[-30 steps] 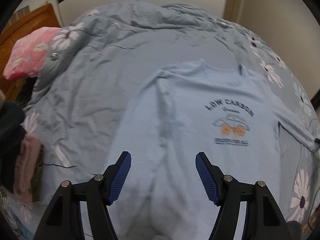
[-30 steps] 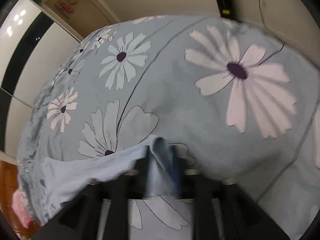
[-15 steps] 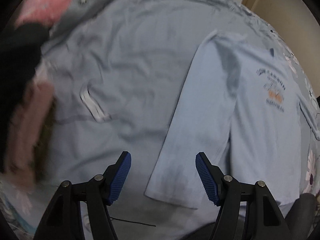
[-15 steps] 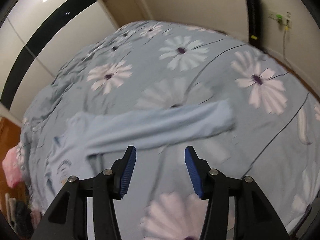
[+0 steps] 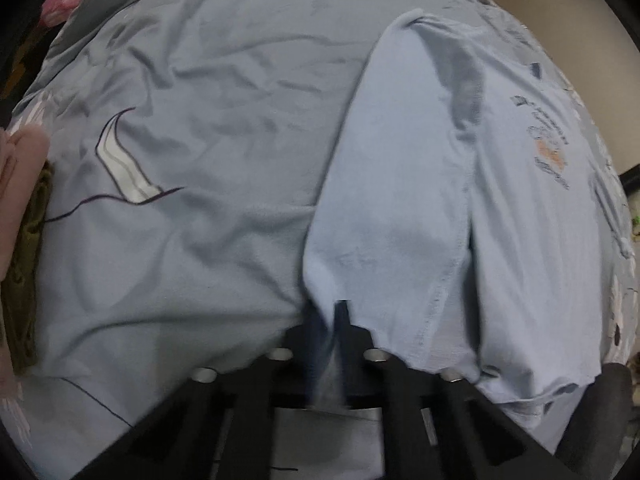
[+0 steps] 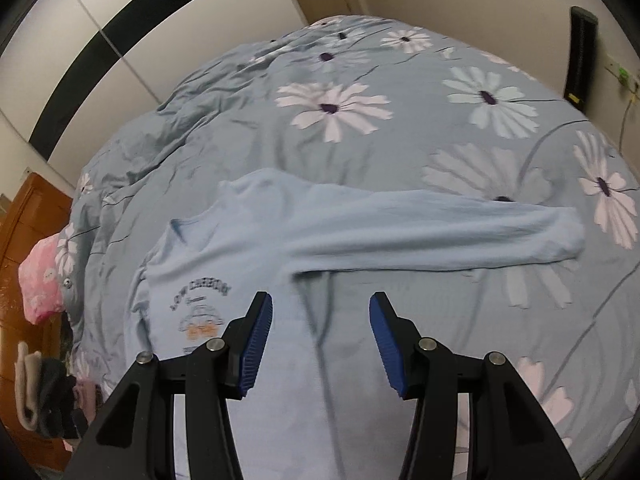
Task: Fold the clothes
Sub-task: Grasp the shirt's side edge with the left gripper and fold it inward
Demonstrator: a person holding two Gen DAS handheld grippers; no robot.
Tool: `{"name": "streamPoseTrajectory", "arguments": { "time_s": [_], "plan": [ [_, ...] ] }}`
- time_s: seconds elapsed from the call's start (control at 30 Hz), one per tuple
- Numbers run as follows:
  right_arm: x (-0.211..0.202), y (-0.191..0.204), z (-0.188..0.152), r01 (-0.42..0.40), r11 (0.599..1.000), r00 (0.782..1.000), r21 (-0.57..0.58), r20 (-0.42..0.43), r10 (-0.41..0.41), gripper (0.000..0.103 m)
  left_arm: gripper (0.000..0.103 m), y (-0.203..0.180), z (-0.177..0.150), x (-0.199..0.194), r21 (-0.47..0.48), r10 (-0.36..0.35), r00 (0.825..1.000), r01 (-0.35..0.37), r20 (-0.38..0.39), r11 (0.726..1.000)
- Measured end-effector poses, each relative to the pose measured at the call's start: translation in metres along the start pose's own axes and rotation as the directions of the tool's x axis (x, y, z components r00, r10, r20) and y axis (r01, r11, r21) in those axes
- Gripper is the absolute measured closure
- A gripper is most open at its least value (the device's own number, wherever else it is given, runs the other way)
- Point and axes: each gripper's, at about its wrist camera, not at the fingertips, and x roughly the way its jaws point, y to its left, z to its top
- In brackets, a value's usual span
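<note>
A light blue long-sleeved shirt (image 5: 500,208) with a small car print lies front up on the flowered bed cover (image 5: 192,128). One sleeve (image 5: 384,216) is folded down over the shirt's body. My left gripper (image 5: 332,320) is shut on that sleeve's cuff at the bottom of the left wrist view. In the right wrist view the same shirt (image 6: 224,272) shows its other sleeve (image 6: 440,232) stretched straight out to the right. My right gripper (image 6: 320,328) hangs open above the shirt's body, with nothing between its blue pads (image 6: 256,340).
A pink pillow (image 6: 40,280) lies at the bed's left edge beside a brown wooden headboard (image 6: 28,216). Pink, olive and dark clothes (image 5: 20,240) are heaped at the left. A wall with a dark stripe (image 6: 120,40) stands behind the bed.
My left gripper dropped onto the folded sleeve's cuff and shut on it. My right gripper let go of the other sleeve's end, lifted and swung back over the shirt's body.
</note>
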Motion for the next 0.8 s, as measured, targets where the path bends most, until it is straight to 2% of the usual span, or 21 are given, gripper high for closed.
{"name": "streamPoseTrajectory", "arguments": {
  "time_s": [0.13,0.23,0.37,0.53,0.57,0.63,0.7,0.73,0.8],
  "plan": [
    [0.006,0.018,0.0,-0.006,0.999,1.0,-0.038,-0.014,0.005,0.051,0.1,-0.001,0.015,-0.022,0.058,0.079,0.994,-0.083,0.075,0.995],
    [0.009,0.022,0.001,0.005,0.998,1.0,-0.058,-0.021,-0.006,0.051,0.1,0.011,0.043,-0.045,0.074,0.204,0.969,-0.216,0.136,0.974],
    [0.013,0.011,0.003,0.035,0.998,0.999,-0.046,-0.028,-0.037,0.051,0.1,0.036,0.089,-0.06,0.094,0.401,0.901,-0.419,0.164,0.903],
    [0.018,-0.013,-0.002,0.074,0.997,0.996,-0.009,-0.048,-0.075,0.051,0.1,0.069,0.125,-0.052,0.075,0.593,0.794,-0.605,0.134,0.793],
    [0.02,-0.018,-0.004,0.082,0.997,0.995,0.0,-0.057,-0.082,0.051,0.1,0.075,0.131,-0.047,0.068,0.618,0.777,-0.627,0.116,0.776],
    [0.023,-0.025,-0.009,0.092,0.996,0.993,0.013,-0.072,-0.091,0.051,0.1,0.082,0.138,-0.031,0.065,0.635,0.77,-0.638,0.07,0.767],
    [0.024,-0.031,-0.015,0.095,0.995,0.992,0.019,-0.084,-0.093,0.051,0.098,0.085,0.143,-0.018,0.053,0.623,0.78,-0.625,0.051,0.778],
    [0.024,-0.033,-0.018,0.092,0.996,0.992,0.019,-0.089,-0.09,0.051,0.096,0.086,0.145,-0.014,0.041,0.605,0.795,-0.607,0.044,0.794],
    [0.023,-0.035,-0.024,0.081,0.997,0.992,0.018,-0.097,-0.079,0.051,0.096,0.085,0.142,-0.013,-0.004,0.534,0.845,-0.534,0.042,0.845]
  ]
}}
